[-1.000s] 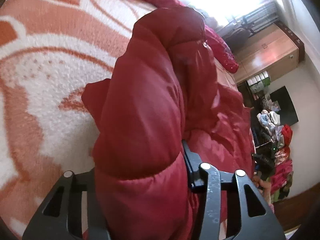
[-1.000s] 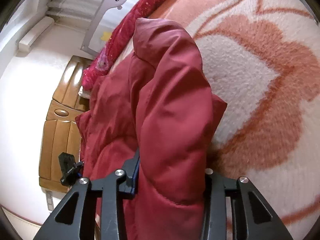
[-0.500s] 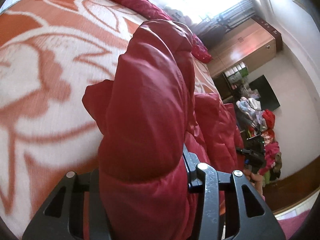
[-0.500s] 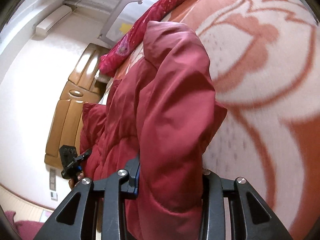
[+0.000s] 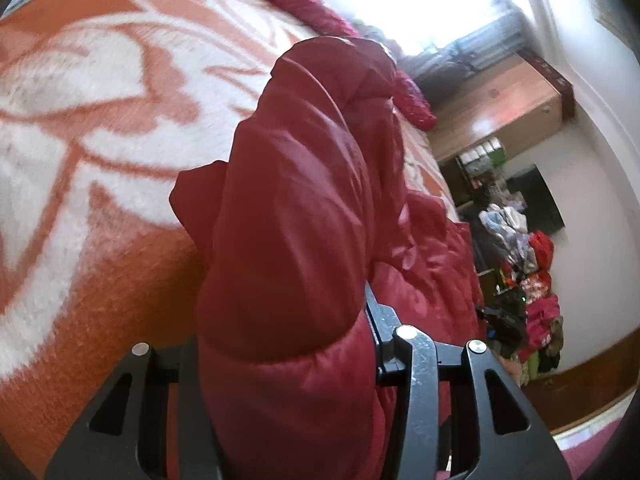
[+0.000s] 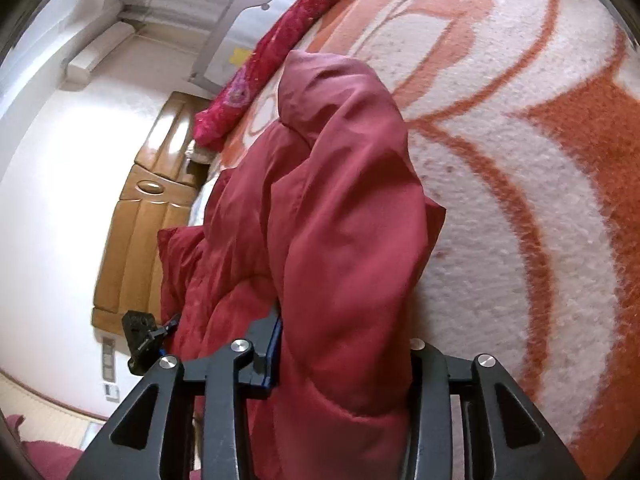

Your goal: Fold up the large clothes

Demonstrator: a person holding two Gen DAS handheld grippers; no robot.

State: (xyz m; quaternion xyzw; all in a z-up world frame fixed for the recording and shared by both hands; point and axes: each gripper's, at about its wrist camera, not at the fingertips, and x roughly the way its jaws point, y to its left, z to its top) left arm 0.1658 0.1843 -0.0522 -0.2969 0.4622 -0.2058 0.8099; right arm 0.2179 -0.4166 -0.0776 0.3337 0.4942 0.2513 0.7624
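Observation:
A dark red padded jacket lies on an orange and white patterned blanket on a bed. My left gripper is shut on a thick fold of it, and the fabric bulges up and hides the fingertips. My right gripper grips another fold of the jacket; its jaws are opening slightly while the fabric still fills the gap between them. The rest of the jacket hangs crumpled between the two grippers. Each view shows the other gripper small at the jacket's far side: the right one, the left one.
A rolled pink-red quilt lies along the bed's far edge. A wooden wardrobe and a pile of clothes stand by the wall. A wooden headboard ends the bed. The blanket spreads wide beside the jacket.
Both grippers have travelled across the bed with the jacket folds in them, so the blanket pattern has slid beneath them. More floor and wall show at the edges. Both grips have stayed on.

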